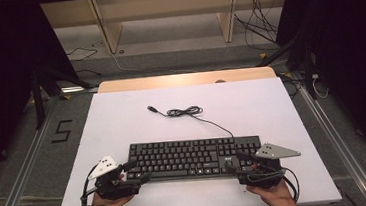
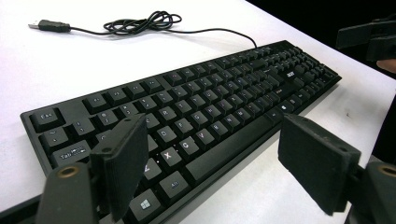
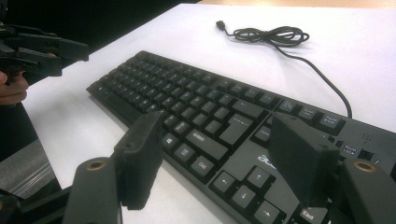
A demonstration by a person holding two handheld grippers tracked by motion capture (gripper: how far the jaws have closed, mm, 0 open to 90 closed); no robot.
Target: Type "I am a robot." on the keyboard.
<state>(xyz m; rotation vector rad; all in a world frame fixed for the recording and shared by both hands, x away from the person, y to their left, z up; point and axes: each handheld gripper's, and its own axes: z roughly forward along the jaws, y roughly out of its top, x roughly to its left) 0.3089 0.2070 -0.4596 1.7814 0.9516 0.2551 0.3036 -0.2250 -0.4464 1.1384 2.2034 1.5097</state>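
A black keyboard (image 1: 190, 155) lies across the near half of the white table top (image 1: 122, 123). Its thin cable (image 1: 184, 111) runs back from the right end to a loose coil, ending in a USB plug (image 1: 150, 108). My left gripper (image 1: 137, 171) is open at the keyboard's near-left corner, its jaws straddling the bottom key rows (image 2: 210, 107). My right gripper (image 1: 236, 162) is open at the near-right corner, over the arrow keys (image 3: 243, 186). Neither holds anything. The cable coil (image 2: 144, 21) (image 3: 273, 33) lies beyond the keyboard in both gripper views.
The white top rests on a wooden table whose far edge (image 1: 184, 79) shows. Beyond it stand a wooden frame (image 1: 109, 29) and loose floor cables (image 1: 260, 31). A "5" mark (image 1: 62, 130) and metal rails (image 1: 21, 172) flank the table. Dark stands sit at both sides.
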